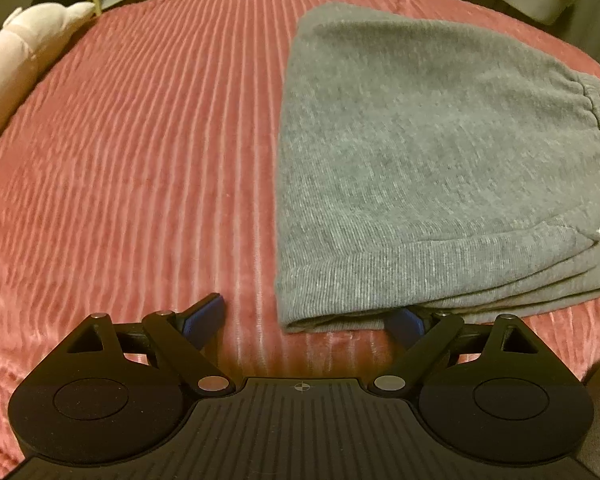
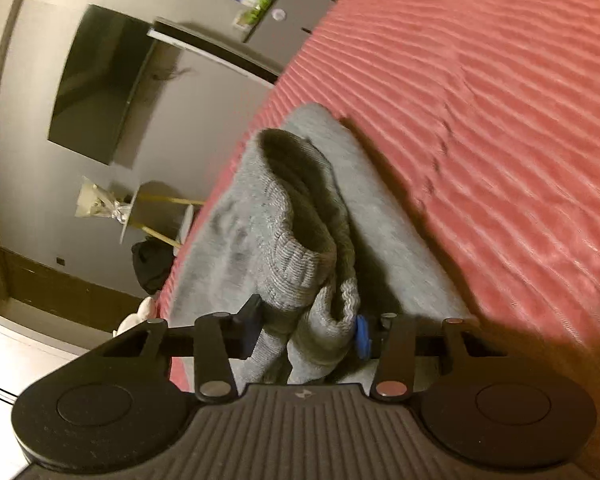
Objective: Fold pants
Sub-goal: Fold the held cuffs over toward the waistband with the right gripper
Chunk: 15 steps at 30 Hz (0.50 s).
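Grey knit pants (image 1: 428,168) lie folded into a thick, layered rectangle on a bed covered by a ribbed pink blanket (image 1: 140,152); in the left wrist view the bundle fills the right half of the bed, its smooth folded edge towards the camera and its gathered waistband at the far right, so the piece appears already doubled over more than once; the left gripper (image 1: 306,320) hangs low over the blanket at the bundle's near corner with its blue-padded fingers (image 1: 204,318) spread wide and released, one finger out on bare blanket, the other tucked under or against the near fold of cloth, gripping nothing; that placement reads as a hand set to slide beneath the stack, or to steady the corner, not to pinch it; in the right wrist view, tilted steeply so that the room's wall, a dark screen (image 2: 96,84) and a small yellow-legged stool (image 2: 168,212) slant across the left, the right gripper (image 2: 304,336) has a bunched hem of the pants, a ribbed cuff with its opening gaping upward, lying between its fingers; the fingers are half closed around this wad, both pads seemingly against the fabric, so I judge it clenched on the cloth, probably to lift that end for one more fold; a pale soft toy (image 1: 24,48) rests at the bed's far left edge, well apart from the pants.
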Tool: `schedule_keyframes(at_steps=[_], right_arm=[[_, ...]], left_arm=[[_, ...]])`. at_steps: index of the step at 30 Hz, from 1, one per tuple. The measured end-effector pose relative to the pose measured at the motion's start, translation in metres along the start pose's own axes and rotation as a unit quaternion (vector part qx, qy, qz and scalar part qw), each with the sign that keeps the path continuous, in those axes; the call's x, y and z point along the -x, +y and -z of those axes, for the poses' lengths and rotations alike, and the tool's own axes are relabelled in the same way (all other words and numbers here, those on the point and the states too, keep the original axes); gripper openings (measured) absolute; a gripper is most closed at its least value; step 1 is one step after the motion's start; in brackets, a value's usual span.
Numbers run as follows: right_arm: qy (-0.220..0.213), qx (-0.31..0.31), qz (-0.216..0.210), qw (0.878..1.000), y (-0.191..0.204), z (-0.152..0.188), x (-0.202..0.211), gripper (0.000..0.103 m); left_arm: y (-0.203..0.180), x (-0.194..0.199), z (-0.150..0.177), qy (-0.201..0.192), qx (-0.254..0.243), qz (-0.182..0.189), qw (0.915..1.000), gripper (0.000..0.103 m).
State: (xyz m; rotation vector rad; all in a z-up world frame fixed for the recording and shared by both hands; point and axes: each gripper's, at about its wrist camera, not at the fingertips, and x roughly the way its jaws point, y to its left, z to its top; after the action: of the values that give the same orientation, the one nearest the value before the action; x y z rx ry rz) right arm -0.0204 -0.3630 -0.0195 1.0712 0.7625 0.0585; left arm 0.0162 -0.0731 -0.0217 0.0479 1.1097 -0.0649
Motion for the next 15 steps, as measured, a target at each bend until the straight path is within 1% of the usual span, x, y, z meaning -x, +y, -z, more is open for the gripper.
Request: schedule_keyframes(at_steps=[2, 3, 4, 5, 6, 8, 9, 11, 15], right_arm=[[-0.003, -0.023, 0.002, 1.000, 0.000, -0.001, -0.006, 0.064], [-0.004, -0.029, 0.005, 1.000, 0.002, -0.001, -0.010, 0.064], [-0.004, -0.025, 0.013, 1.000, 0.005, 0.000, -0.014, 0.063], [-0.007, -0.017, 0.022, 1.000, 0.010, 0.001, -0.018, 0.044], [-0.011, -0.002, 0.036, 0.999, 0.018, 0.003, -0.022, 0.043], [-0.021, 0.024, 0.046, 0.998, 0.032, 0.006, -0.020, 0.041], [-0.025, 0.033, 0.042, 0.998, 0.039, 0.007, -0.018, 0.041], [-0.034, 0.029, 0.021, 0.999, 0.052, 0.004, -0.011, 0.040], [-0.048, 0.030, -0.014, 0.998, 0.077, -0.003, 0.003, 0.040]], left_arm=[[0.002, -0.002, -0.001, 0.002, 0.004, 0.002, 1.0000, 0.093], [0.001, -0.003, -0.001, 0.003, 0.004, 0.001, 1.0000, 0.093], [0.001, -0.003, -0.002, 0.003, 0.003, 0.001, 1.0000, 0.093], [0.001, -0.003, -0.002, 0.003, 0.003, 0.000, 1.0000, 0.093], [0.002, -0.004, -0.002, 0.004, 0.005, 0.001, 1.0000, 0.093], [0.002, -0.002, -0.001, 0.005, 0.013, 0.008, 0.9999, 0.093], [0.004, -0.002, -0.001, 0.006, 0.018, 0.013, 0.9997, 0.093], [0.010, -0.003, -0.002, 0.009, 0.027, 0.019, 0.9994, 0.093], [0.015, -0.002, -0.002, 0.008, 0.024, 0.014, 0.9996, 0.094]])
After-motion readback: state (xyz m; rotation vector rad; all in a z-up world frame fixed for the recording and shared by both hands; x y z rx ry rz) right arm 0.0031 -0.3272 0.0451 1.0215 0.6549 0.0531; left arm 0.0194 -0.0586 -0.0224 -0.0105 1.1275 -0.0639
